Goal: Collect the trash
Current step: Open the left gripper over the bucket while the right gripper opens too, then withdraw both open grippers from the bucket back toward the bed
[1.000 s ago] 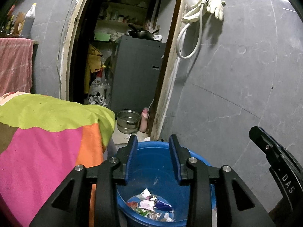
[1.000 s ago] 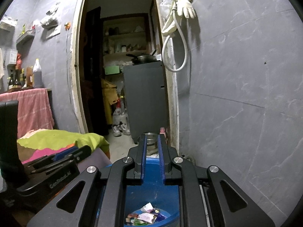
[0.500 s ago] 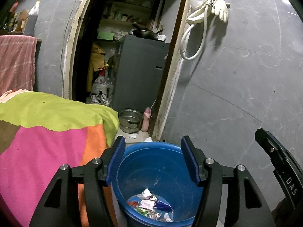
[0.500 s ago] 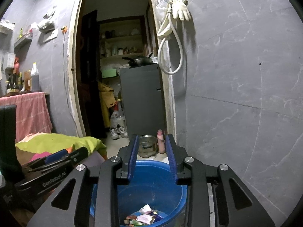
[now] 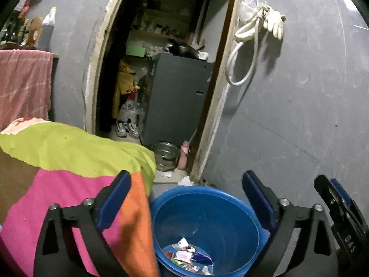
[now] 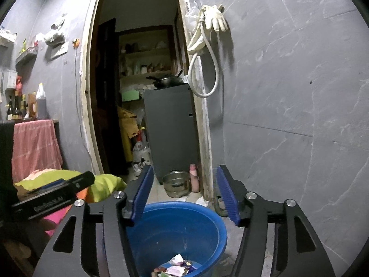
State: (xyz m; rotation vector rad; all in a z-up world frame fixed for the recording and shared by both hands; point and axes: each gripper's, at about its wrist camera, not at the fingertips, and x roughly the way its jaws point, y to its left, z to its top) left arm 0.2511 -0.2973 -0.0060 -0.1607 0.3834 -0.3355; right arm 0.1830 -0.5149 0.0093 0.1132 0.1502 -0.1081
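A blue plastic bucket stands on the floor below both grippers, with crumpled wrappers and scraps of trash lying at its bottom. My left gripper hovers over its rim. Its jaws are opening wide and nothing is between them. My right gripper hangs above the same bucket, jaws opening, with nothing between its blue pads. The trash shows at the bottom edge of the right wrist view. Each gripper appears at the side of the other's view.
A bed with a green, pink and orange cover touches the bucket's left side. Behind it an open doorway holds a grey cabinet, a metal pot and a pink bottle. A hose and glove hang on the grey wall.
Both grippers' jaws have spread from narrow to wide over the bucket. The left gripper has risen slightly. The trash in the bucket has not moved.
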